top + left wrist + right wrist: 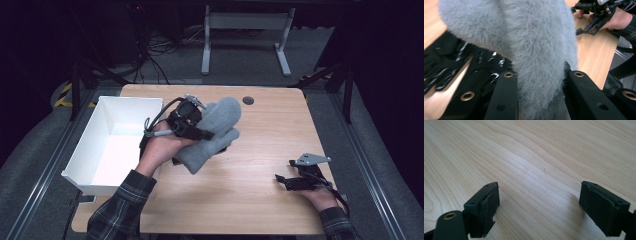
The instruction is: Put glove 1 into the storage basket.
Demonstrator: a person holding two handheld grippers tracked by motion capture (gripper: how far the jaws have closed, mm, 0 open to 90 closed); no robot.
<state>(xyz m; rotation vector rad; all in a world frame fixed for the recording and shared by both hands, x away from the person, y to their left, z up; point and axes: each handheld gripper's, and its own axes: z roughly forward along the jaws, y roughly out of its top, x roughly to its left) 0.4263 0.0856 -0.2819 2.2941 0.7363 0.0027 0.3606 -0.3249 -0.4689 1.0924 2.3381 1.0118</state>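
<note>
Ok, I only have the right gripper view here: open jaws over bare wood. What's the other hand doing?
Observer: The left hand-held gripper is shut on a fluffy grey fabric mitten, near the middle of the light wooden table.
Operator: Anything under it?
Observer: In the left gripper view, black gloves with silvery stripes lie on the wood below the mitten.
Operator: Any container about?
Observer: An open white rectangular bin stands at the table's left edge, to the left of the mitten.
</note>
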